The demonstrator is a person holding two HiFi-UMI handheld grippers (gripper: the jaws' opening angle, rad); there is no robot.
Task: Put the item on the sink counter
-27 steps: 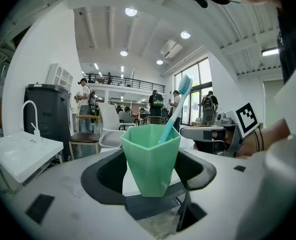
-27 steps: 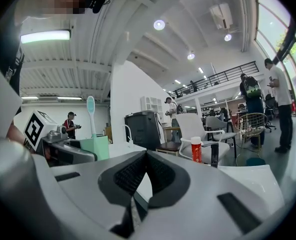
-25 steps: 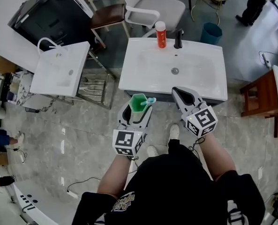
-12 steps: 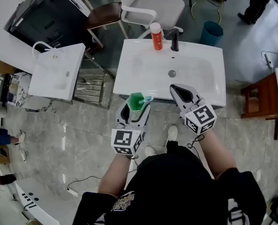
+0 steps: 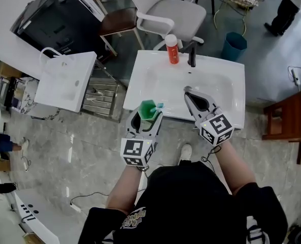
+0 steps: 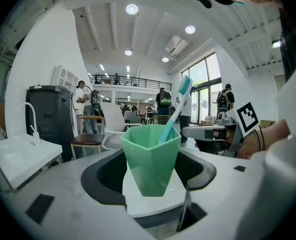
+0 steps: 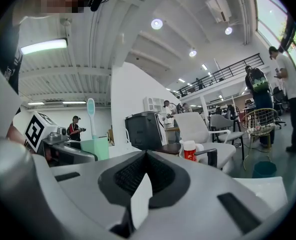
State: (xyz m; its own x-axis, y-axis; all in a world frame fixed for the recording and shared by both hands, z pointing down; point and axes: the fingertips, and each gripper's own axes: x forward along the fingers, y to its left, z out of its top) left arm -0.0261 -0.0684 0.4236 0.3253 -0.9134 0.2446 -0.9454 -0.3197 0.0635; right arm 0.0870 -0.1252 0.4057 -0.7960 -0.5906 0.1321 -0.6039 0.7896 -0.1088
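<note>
Green plastic cup (image 6: pixel 150 156), faceted sides, with a blue toothbrush (image 6: pixel 176 113) leaning in it, is pinched between the left gripper's (image 5: pixel 146 117) jaws, up in the air at the front edge of the glossy white sink table (image 5: pixel 140 88). Right gripper (image 5: pixel 192 95) is closed up with nothing in it, hovering over the basin's front

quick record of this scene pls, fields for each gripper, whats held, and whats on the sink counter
left gripper: shut on the green cup
cup contents: light blue toothbrush, leaning, head up
cup state: upright, not yet set down; the head view shows it over the counter's front edge
right gripper: shut, nothing between its jaws, over the basin
sink counter: white, with a basin
on counter, back edge: red bottle with white cap, beside the black faucet
</note>
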